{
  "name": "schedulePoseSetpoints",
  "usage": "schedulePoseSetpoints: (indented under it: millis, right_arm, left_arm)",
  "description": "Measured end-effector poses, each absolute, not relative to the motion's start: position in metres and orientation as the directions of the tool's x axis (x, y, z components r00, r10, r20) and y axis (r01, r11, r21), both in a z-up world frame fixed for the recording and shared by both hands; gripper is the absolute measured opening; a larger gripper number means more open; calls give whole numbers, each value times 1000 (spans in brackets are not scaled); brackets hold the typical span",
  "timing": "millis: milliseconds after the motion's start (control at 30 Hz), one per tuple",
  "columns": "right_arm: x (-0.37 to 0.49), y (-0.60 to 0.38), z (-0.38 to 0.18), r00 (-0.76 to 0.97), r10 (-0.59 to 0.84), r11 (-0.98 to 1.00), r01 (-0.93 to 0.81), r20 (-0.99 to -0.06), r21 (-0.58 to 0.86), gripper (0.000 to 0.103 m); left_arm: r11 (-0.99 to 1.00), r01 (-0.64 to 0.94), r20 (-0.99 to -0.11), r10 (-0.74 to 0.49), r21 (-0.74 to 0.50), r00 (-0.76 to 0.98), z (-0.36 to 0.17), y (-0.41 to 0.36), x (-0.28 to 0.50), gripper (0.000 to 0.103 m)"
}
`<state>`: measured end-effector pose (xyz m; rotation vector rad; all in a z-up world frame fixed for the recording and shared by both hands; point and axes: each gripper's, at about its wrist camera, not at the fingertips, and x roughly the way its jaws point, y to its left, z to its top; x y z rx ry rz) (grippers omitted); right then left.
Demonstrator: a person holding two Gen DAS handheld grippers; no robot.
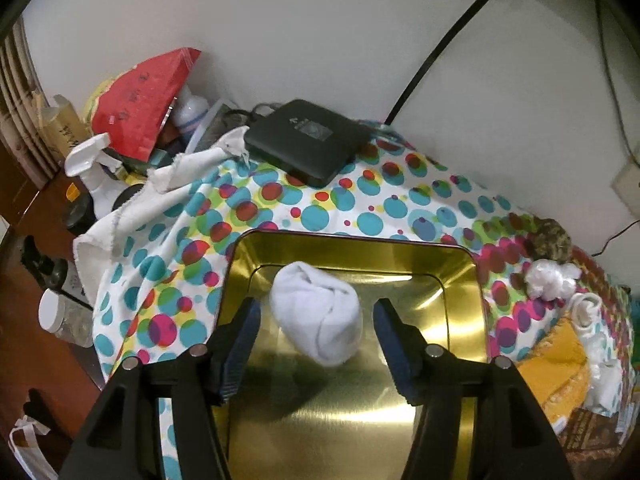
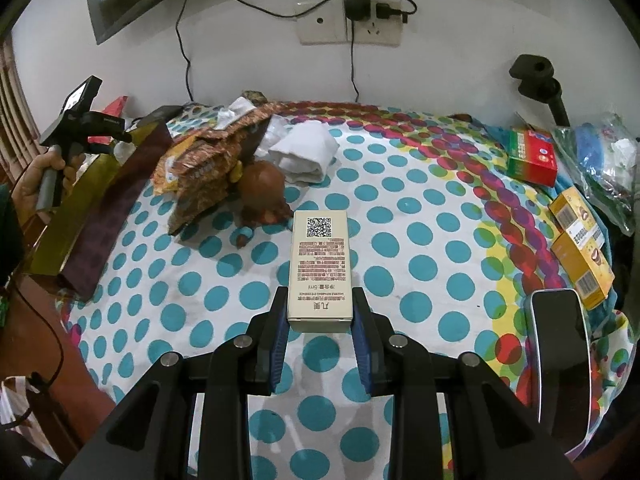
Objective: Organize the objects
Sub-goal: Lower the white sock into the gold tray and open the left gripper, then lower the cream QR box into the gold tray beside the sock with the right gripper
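Note:
A rolled white sock (image 1: 316, 312) sits over the floor of an open gold tin (image 1: 352, 240), with a shadow under it. My left gripper (image 1: 317, 304) is open above the tin, its blue pads standing clear of the sock on either side. In the right wrist view the same tin (image 2: 80, 208) stands at the table's left edge, and a person's hand (image 2: 44, 176) holds the left tool's handle. My right gripper (image 2: 319, 292) is shut on a beige carton with a QR code (image 2: 320, 256), held just above the dotted tablecloth (image 2: 420, 216).
A black case (image 1: 308, 140), a spray bottle (image 1: 96, 168) and a red bag (image 1: 144, 100) crowd the far left. Snack packets (image 2: 204, 164), a brown figurine (image 2: 262, 188) and a folded white cloth (image 2: 304, 152) lie mid-table. A red-green box (image 2: 532, 156), yellow boxes (image 2: 580, 248) and a phone (image 2: 560, 344) sit at the right.

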<state>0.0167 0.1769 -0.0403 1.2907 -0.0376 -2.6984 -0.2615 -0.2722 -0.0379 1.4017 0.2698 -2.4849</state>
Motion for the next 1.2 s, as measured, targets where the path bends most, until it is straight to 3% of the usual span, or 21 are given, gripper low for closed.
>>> schedulePoseSetpoints:
  millis: [367,800,1000,1200]
  right_arm:
    - [37,143,-5,-664,-198,-975,210,-721,74,28]
    - [6,-4,44,-643,-371,-882,469,-670,38,28]
    - [-63,-85,44,-599,-383,-868,493,-703,53,28]
    - [-147,-148,17,-529,-305,-891,452,-792,42,28]
  left_arm:
    - [-952,307,-832,-158,-15,-532,-9,-234,-118,60]
    - [-948,314,-761,-173,-42,-625,12,-203,52,61]
    - [-952,302,-743,-161,-58,-650,0,-199,92,61]
    - [-952,293,-787,-110,-92,-606,-26,-203,103,61]
